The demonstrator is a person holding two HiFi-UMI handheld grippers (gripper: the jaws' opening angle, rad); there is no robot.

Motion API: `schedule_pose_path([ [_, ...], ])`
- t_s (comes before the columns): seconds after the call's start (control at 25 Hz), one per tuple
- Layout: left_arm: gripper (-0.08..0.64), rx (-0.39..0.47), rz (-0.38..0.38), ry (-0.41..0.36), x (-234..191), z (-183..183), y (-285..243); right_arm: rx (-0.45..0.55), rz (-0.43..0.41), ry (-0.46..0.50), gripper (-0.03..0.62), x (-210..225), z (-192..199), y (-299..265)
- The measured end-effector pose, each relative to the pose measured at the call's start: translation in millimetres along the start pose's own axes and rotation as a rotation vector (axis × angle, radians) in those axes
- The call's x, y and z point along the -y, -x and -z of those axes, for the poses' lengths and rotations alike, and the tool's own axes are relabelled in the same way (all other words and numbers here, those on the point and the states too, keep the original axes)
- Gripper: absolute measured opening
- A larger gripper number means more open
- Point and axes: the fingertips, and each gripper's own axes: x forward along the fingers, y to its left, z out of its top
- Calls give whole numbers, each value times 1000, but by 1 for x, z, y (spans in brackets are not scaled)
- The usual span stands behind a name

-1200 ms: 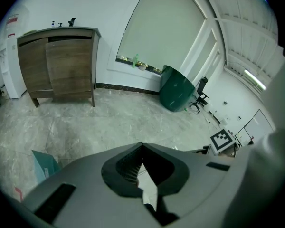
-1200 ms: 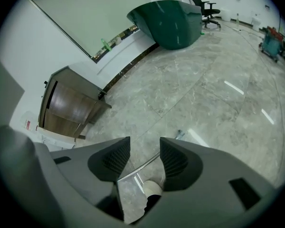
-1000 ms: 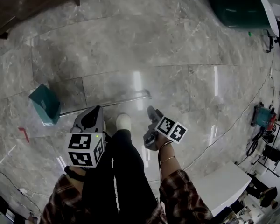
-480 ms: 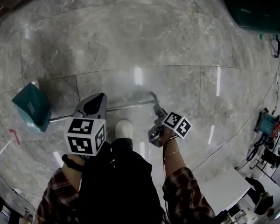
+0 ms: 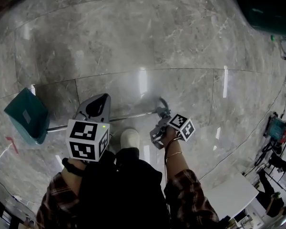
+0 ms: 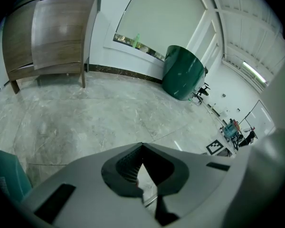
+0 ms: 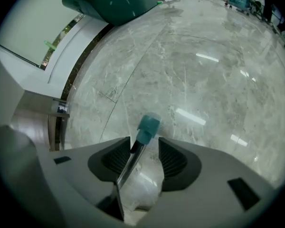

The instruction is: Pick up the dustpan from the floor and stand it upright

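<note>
The dustpan lies on the marble floor, its teal pan (image 5: pixel 25 116) at the left and its thin metal handle (image 5: pixel 133 115) running right. The pan's edge also shows in the left gripper view (image 6: pixel 7 184). My right gripper (image 5: pixel 163 114) is at the handle's far end and stands open. In the right gripper view the teal handle cap (image 7: pixel 148 126) and rod lie between the jaws (image 7: pixel 145 139), against the left pad. My left gripper (image 5: pixel 101 99) hovers above the handle's middle, shut and empty (image 6: pixel 142 146).
A large dark green container (image 6: pixel 183 77) stands by the far wall, and a wooden cabinet (image 6: pixel 52 37) at the left. The person's white shoe (image 5: pixel 128 138) is just behind the handle. Cables and tools (image 5: pixel 279 128) and a white table (image 5: pixel 229 194) are at the right.
My right gripper has moved forward and down to the handle's end, so the rod now sits between its jaws. The left gripper stays about where it was.
</note>
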Motion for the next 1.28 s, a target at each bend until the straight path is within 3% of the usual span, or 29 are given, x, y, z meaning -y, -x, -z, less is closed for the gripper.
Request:
schedule_pose_path([
  [0.4,1,8,-2,7,-15,8,-7,22,13,-11,166,-6,-3,-24],
  [0.6,2,7,-6,6,-18,6,-3,50,-8,-118,137,-5,-2,-20],
  [0.84,1,-9,-6,7,-13,6,12,98,-58,-246,106,-17,-2,1],
  [1.28,1,8,8,10,20,-41,76,165,-93,-306,84,-67,-7,83],
])
